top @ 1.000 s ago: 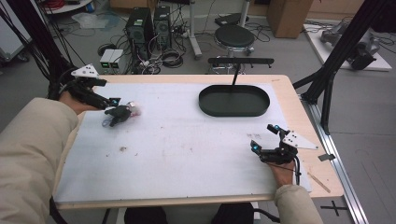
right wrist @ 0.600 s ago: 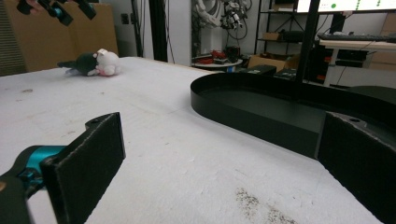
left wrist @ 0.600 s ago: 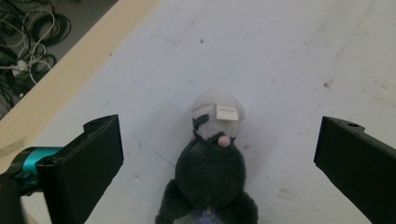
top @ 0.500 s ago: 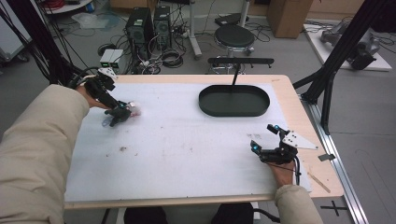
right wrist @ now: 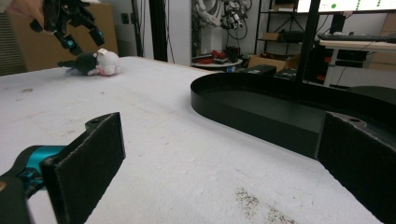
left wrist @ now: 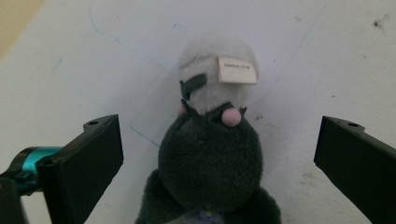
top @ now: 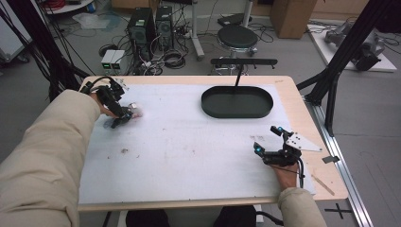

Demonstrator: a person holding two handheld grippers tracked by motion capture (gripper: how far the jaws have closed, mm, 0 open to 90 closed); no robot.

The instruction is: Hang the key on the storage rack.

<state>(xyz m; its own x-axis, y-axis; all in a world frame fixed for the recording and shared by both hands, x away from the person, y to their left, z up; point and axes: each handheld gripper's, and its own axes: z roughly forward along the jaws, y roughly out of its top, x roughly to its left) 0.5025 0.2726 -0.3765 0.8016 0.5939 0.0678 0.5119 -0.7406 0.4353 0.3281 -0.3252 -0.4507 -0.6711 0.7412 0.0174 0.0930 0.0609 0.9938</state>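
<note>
The plush toy (top: 130,113), a small dark-bodied animal with a pale grey-white head, tiny pink spots and a white sewn-in label, lies on its side on the white table cover (top: 189,151) at about ten o'clock from the table's middle, near the far left corner. In the left gripper view the plush toy (left wrist: 210,154) sits between the two black jaws with a clear gap on each side, head pointing to twelve o'clock and the label (left wrist: 238,70) facing up. The left gripper (top: 122,116) hangs over it with jaws spread wide, touching nothing as far as that view shows, held by a hand in a beige sleeve (top: 52,156). The right gripper (top: 268,141) rests near the table's edge at about four o'clock from the middle, well apart from the toy, its jaws likewise parted and empty; a grey three-cornered plate (top: 302,142) sits on top of it. A black oval tray (top: 236,101) lies at about one o'clock from the middle, and in the right gripper view its wall (right wrist: 243,114) curves across ahead of the jaws, while the plush toy (right wrist: 95,63) shows far off at eleven o'clock beneath the left gripper (right wrist: 81,39).
</note>
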